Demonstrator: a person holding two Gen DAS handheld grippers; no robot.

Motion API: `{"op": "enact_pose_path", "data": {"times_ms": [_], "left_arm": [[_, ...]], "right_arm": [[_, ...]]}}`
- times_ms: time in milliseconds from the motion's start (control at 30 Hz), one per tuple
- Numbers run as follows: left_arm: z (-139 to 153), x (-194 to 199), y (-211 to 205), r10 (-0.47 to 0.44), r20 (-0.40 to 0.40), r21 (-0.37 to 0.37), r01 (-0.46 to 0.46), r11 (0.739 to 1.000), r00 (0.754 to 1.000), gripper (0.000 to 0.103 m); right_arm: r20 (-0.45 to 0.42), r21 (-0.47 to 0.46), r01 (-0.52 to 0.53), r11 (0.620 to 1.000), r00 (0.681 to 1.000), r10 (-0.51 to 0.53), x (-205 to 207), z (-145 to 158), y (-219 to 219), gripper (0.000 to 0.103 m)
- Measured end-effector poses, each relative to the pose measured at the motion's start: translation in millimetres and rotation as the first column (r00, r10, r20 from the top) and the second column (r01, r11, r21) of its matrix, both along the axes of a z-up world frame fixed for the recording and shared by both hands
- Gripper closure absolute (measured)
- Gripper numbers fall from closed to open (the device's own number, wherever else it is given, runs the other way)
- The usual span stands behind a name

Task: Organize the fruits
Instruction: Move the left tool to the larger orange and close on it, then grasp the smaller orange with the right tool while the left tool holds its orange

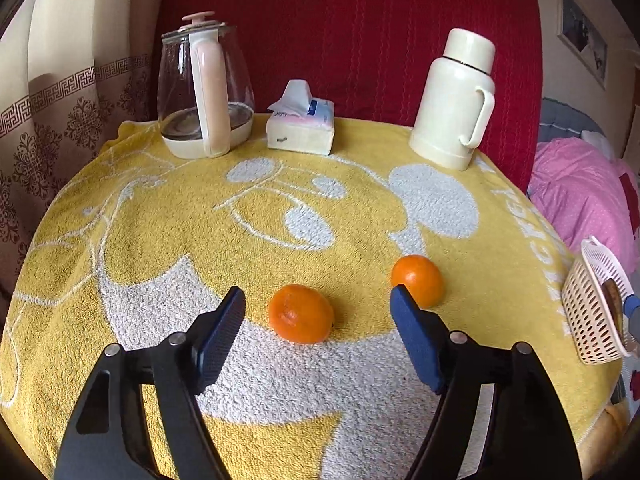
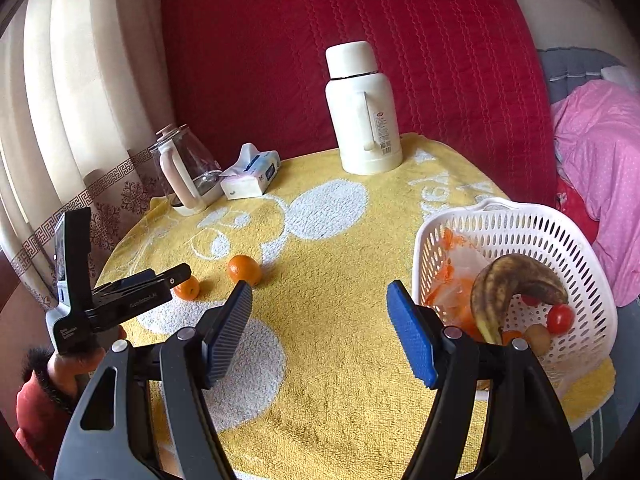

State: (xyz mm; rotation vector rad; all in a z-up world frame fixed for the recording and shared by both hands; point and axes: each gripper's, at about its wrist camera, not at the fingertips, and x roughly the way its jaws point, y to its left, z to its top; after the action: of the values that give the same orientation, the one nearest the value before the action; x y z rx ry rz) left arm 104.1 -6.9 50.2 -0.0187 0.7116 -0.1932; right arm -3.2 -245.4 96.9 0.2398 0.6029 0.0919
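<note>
Left gripper (image 1: 318,308) spread wide w/ near orange (image 1: 301,313) between pads, untouched; 2nd orange (image 1: 418,280) at 2 o'clock. Right gripper (image 2: 320,306) spread, empty; basket (image 2: 516,224) at 3 o'clock.

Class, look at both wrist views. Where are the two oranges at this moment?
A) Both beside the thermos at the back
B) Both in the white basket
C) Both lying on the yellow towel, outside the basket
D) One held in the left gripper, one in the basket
C: the nearer orange and the farther orange both lie on the yellow towel, while the white basket holds a banana and the open left gripper grips nothing.
</note>
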Motion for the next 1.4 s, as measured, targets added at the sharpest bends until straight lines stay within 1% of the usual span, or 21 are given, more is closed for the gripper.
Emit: {"op": "enact_pose_path", "data": {"times_ms": [67, 133, 167, 333, 467, 567, 667, 833, 967, 1200, 1400], "left_arm": [[-6.6, 5.9, 1.7, -0.002, -0.018, 0.012, 0.003, 1.0, 1.0, 0.038], [-12.3, 11.1, 3.1, -0.01, -0.037, 0.012, 0.01, 1.0, 0.999, 0.043], [-15.5, 13.6, 4.1, -0.01, -0.049, 0.01, 0.01, 1.0, 0.999, 0.047], [-28.6, 21.4, 7.8, -0.022, -0.104, -0.016, 0.02, 1.0, 0.994, 0.055], [-31.4, 22.7, 9.2, -0.025, -0.118, -0.033, 0.022, 0.999, 0.993, 0.061], [-31.3, 21.6, 11.7, -0.029, -0.116, -0.057, 0.022, 0.998, 0.993, 0.061], [-28.9, 16.9, 12.9, -0.027, -0.098, -0.068, 0.021, 0.997, 0.995, 0.061], [-20.7, 5.8, 11.7, -0.023, -0.036, -0.061, 0.021, 0.998, 0.999, 0.061], [-17.3, 1.1, 10.6, -0.014, -0.009, -0.061, 0.013, 0.998, 1.0, 0.061], [-13.6, 0.9, 21.1, 0.04, 0.008, -0.088, -0.039, 0.995, 0.999, 0.061], [-10.4, -1.6, 26.4, 0.079, 0.034, -0.087, -0.075, 0.993, 0.996, 0.061]], "right_arm": [[-0.008, -0.003, -0.009, 1.0, 1.0, 0.009, 2.2, -2.2, 3.3, 0.032], [-0.016, -0.003, -0.017, 1.0, 1.0, 0.017, 4.6, -4.3, 6.1, 0.032], [-0.021, -0.003, -0.021, 1.0, 1.0, 0.021, 6.1, -5.2, 7.1, 0.032], [-0.039, -0.012, -0.041, 0.999, 0.998, 0.041, 11.5, -9.2, 14.7, 0.032], [-0.055, -0.021, -0.058, 0.998, 0.997, 0.057, 16.2, -12.5, 21.6, 0.032], [-0.07, -0.017, -0.079, 0.997, 0.995, 0.077, 21.3, -14.9, 27.1, 0.032], [-0.086, -0.013, -0.101, 0.995, 0.991, 0.1, 27.7, -17.5, 32.9, 0.032], [-0.115, -0.014, -0.142, 0.99, 0.984, 0.139, 47.0, -22.3, 46.9, 0.032], [-0.146, -0.004, -0.176, 0.984, 0.974, 0.173, 68.5, -27.1, 60.1, 0.032], [-0.161, -0.07, -0.231, 0.97, 0.963, 0.218, 105.3, -35.3, 93.5, 0.032], [-0.194, -0.116, -0.251, 0.961, 0.955, 0.226, 136.7, -50.3, 113.4, 0.032]]}}
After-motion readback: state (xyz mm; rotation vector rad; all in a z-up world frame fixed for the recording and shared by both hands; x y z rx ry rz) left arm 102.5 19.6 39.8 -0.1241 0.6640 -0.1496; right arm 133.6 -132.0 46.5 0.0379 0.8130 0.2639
